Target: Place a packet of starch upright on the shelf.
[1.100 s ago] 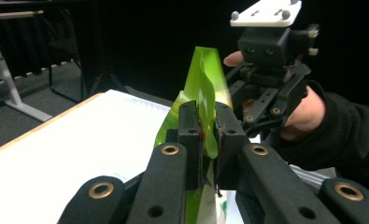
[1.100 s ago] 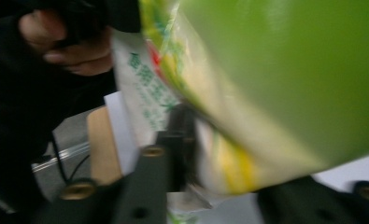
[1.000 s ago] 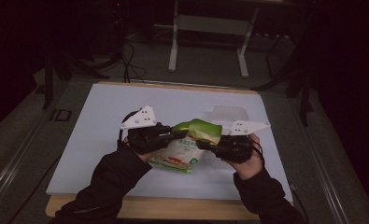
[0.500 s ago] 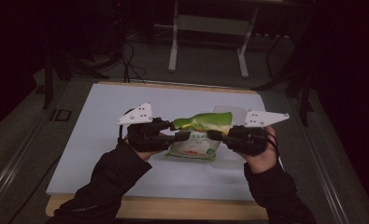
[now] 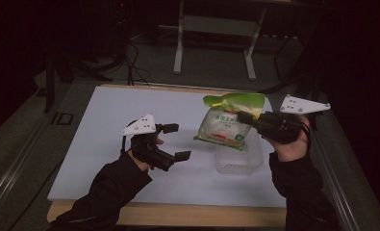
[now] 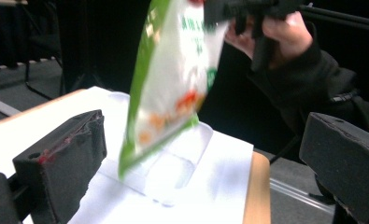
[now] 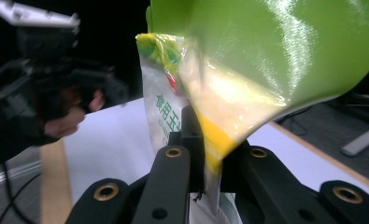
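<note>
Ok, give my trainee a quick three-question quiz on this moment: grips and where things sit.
1. True or false: the left gripper grips the bag.
2. What lies on the table under the hanging bag? A) clear plastic container B) metal bowl C) cardboard box
3. Fill in: the right gripper holds the bag near its ___ edge.

Key: 1 false, its jaws stand open and apart from the bag. 2 A. 3 top.

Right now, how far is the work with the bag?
Done: the bag is lifted off the table, and the left gripper is open and apart from it. In hand: the right gripper pinches its top above the clear container. Left: probably lowering or emptying it there.
</note>
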`<control>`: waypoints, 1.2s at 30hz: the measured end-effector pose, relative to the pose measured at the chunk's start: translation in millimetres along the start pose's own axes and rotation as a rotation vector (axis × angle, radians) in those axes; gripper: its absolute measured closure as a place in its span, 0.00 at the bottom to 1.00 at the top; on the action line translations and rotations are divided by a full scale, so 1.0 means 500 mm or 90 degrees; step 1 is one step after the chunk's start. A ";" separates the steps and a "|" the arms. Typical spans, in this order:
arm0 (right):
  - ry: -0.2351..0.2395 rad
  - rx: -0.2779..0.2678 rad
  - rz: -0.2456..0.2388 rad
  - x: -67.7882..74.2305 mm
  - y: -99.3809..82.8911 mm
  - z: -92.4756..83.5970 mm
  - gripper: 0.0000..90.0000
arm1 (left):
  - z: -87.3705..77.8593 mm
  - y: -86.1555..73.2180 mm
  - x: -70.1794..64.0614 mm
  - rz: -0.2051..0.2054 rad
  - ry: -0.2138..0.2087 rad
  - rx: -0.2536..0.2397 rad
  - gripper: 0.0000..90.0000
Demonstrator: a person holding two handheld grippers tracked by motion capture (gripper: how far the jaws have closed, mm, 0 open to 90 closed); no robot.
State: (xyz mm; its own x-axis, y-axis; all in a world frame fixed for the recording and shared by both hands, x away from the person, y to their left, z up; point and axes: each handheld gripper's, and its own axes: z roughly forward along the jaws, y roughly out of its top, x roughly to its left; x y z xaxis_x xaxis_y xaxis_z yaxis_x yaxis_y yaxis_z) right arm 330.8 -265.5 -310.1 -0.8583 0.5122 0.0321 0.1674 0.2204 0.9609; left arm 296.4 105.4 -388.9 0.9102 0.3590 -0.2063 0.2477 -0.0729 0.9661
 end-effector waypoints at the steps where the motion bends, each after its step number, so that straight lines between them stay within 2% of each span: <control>1: -0.006 -0.004 0.000 -0.008 0.001 -0.002 0.95 | -0.002 -0.008 0.005 -0.005 0.005 -0.002 0.01; 3: -0.018 -0.008 -0.003 -0.026 0.003 -0.006 0.95 | -0.008 -0.024 0.011 -0.001 0.017 0.000 0.01; 5: -0.024 -0.007 -0.018 -0.043 0.004 -0.009 0.95 | -0.014 -0.037 0.017 -0.005 0.025 0.016 0.01; 8: -0.041 -0.001 -0.016 -0.072 0.005 -0.008 0.95 | -0.024 -0.057 0.028 -0.025 0.019 0.032 0.00; 11: -0.057 0.009 -0.005 -0.101 0.001 -0.004 0.95 | -0.035 -0.078 0.039 -0.038 0.026 0.032 0.00; 12: -0.068 0.015 -0.007 -0.120 -0.003 -0.001 0.95 | -0.039 -0.085 0.043 -0.047 0.023 0.032 0.00; 13: -0.068 0.015 -0.007 -0.120 -0.003 -0.001 0.95 | -0.043 -0.093 0.045 -0.051 0.026 0.030 0.00; 19: -0.095 0.041 -0.014 -0.173 -0.013 0.017 0.95 | -0.062 -0.139 0.053 -0.069 0.049 0.045 0.00; 23: -0.098 0.048 -0.013 -0.205 -0.027 0.035 0.95 | -0.069 -0.158 0.058 -0.082 0.057 0.041 0.00; 27: -0.098 0.052 0.005 -0.231 -0.046 0.060 0.95 | -0.072 -0.170 0.061 -0.083 0.066 0.040 0.00; 28: -0.098 0.053 0.020 -0.243 -0.057 0.071 0.95 | -0.071 -0.173 0.062 -0.084 0.067 0.040 0.00; 36: -0.089 0.066 0.049 -0.272 -0.093 0.106 0.95 | -0.073 -0.190 0.067 -0.088 0.071 0.028 0.00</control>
State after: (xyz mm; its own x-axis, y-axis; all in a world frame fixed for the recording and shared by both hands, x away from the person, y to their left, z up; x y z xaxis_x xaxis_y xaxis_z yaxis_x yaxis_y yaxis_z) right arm 465.4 -301.2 -373.9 -0.7665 0.6395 0.0586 0.2847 0.2565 0.9237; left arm 291.2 158.3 -481.9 0.8243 0.4697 -0.3160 0.3849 -0.0556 0.9213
